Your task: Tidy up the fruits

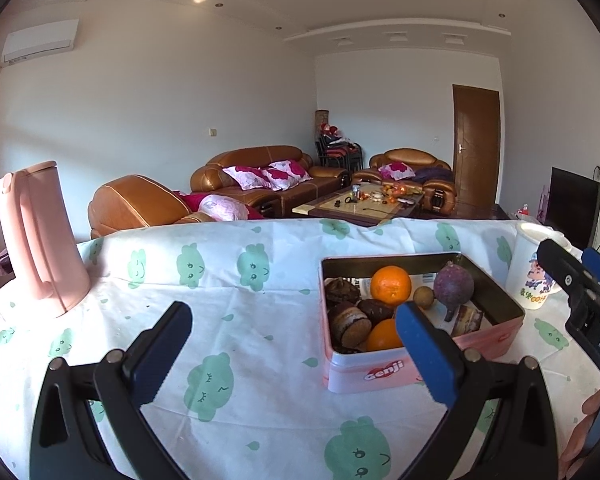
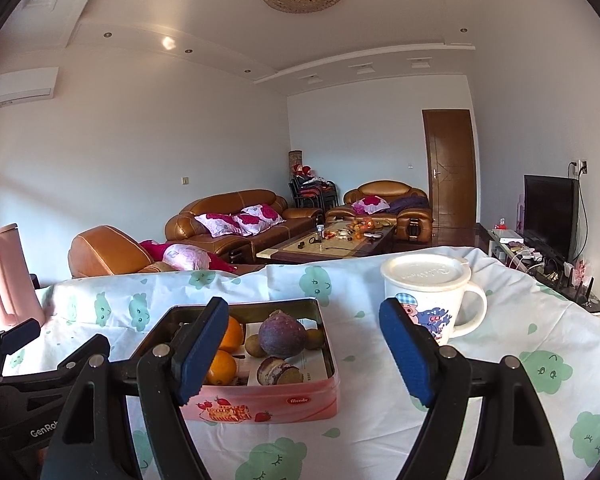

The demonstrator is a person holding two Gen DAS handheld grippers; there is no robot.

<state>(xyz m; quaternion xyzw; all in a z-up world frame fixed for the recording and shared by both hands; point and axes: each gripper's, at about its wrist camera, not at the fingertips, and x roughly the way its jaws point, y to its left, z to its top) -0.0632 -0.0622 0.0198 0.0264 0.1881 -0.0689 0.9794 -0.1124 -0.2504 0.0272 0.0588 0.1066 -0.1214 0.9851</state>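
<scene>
A pink tin box (image 1: 380,372) stands on the table, also in the right wrist view (image 2: 276,402). It holds two oranges (image 1: 391,285) (image 2: 220,367), a purple round fruit (image 1: 454,285) (image 2: 282,333), a small brown fruit (image 1: 424,297), and brown cakes (image 1: 350,322). My left gripper (image 1: 294,330) is open and empty, just in front and left of the tin. My right gripper (image 2: 304,342) is open and empty, in front of the tin's right side. Its tip (image 1: 560,268) shows in the left wrist view.
A pink kettle (image 1: 40,240) stands at the table's far left. A white lidded cartoon mug (image 2: 428,296) stands right of the tin. A white cloth with green clouds (image 1: 240,360) covers the table. Sofas and a coffee table lie beyond.
</scene>
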